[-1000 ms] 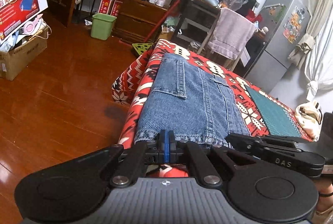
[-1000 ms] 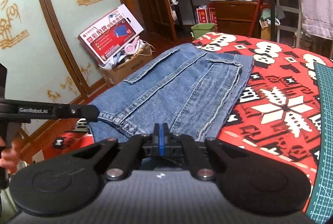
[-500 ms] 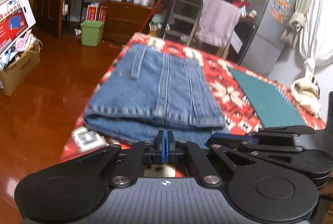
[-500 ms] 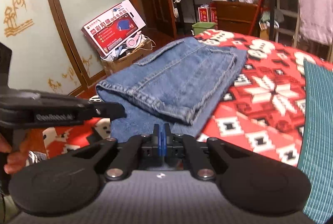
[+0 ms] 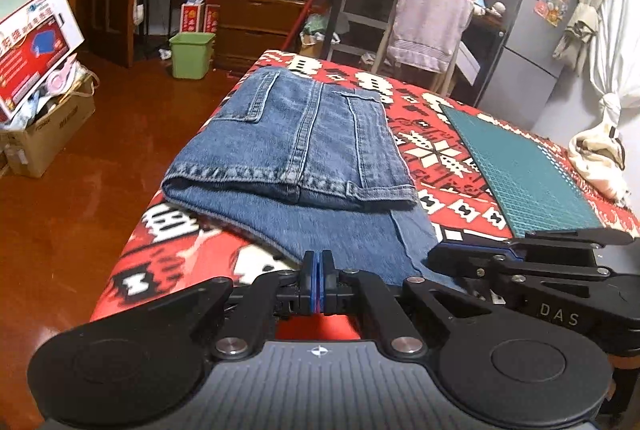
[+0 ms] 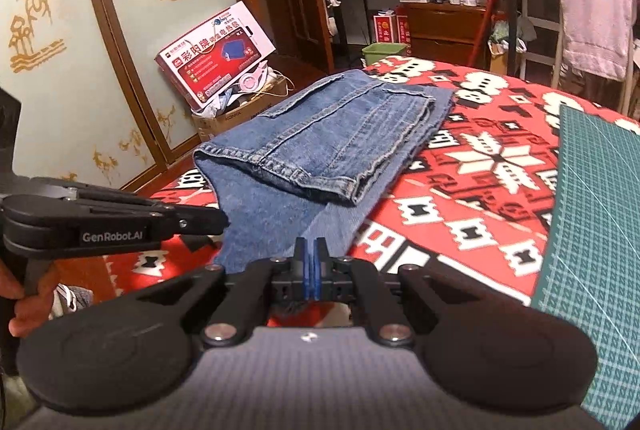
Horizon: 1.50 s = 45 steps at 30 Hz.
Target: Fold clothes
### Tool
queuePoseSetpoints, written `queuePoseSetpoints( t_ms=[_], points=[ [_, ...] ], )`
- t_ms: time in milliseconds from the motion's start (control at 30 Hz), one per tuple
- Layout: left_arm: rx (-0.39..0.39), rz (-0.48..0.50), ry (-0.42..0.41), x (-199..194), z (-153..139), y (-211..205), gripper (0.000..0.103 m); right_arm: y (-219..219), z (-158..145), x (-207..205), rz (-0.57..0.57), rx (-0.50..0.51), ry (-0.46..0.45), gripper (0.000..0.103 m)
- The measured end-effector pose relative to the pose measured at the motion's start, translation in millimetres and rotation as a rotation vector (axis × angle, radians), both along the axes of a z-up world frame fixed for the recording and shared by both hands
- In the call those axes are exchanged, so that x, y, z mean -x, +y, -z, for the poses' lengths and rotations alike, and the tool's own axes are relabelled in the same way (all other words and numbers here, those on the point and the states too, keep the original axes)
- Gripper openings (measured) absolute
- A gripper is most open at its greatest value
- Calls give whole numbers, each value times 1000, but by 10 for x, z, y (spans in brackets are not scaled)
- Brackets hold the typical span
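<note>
Pinching jeans (image 5: 304,154): both hand-held grippers (image 5: 319,272) closed.

Table under red patterned cloth (image 5: 436,158), folded jeans (image 5: 296,134) along its left side, green cutting mat (image 5: 520,166) on the right, cream bundle (image 5: 596,162) beyond the mat

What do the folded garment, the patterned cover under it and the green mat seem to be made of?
The folded garment looks like blue denim: faded weave, double-stitched seams, a patch pocket. The patterned cover seems a soft woven or printed fabric, matte, though the weave is too blurred to tell. The green mat looks like smooth vinyl or rubber with a printed grid, likely a cutting mat.
</note>
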<state>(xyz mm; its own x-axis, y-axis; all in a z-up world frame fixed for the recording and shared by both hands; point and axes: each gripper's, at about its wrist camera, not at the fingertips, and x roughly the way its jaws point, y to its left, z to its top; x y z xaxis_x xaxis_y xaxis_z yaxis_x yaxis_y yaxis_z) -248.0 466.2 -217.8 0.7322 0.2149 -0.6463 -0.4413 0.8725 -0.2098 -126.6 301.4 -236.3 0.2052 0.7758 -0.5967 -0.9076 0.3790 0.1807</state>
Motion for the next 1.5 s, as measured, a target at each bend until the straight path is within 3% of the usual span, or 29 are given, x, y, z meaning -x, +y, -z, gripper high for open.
queuePoseSetpoints(
  t_ms=[100,233,333,367,433,467,533,600,700,900,1167,1300,1500],
  points=[
    [15,-25,1,67,-86,-67,2,-114,-76,45,13,3,0,4],
    [26,-61,6,159,-242,-177,3,-266,-229,85,47,14,-11,16],
    [40,-84,-8,237,-396,-279,21,-387,-386,111,70,15,-12,30],
    [44,-91,-20,260,-449,-319,33,-422,-439,135,73,12,-17,32],
    [40,-96,-36,306,-555,-402,39,-493,-545,182,79,7,-26,53],
    [33,-94,-40,328,-606,-444,44,-529,-598,206,82,4,-31,58],
    [13,-102,-34,366,-693,-511,55,-600,-704,253,88,-1,-40,79],
    [-8,-110,-30,398,-782,-576,64,-671,-810,301,94,-6,-50,89],
    [-33,-95,-17,418,-899,-668,69,-777,-969,372,103,-14,-64,102],
    [-21,-133,13,549,-1088,-809,71,-878,-1186,594,91,26,-117,103],
    [-48,-247,102,657,-1174,-1004,72,-988,-1392,719,130,93,-69,103],
    [-39,-272,142,727,-1227,-1075,81,-1057,-1494,844,129,93,-82,103],
    [-55,-324,151,843,-1374,-1146,84,-1132,-1623,1007,129,78,-103,103]
  ],
)
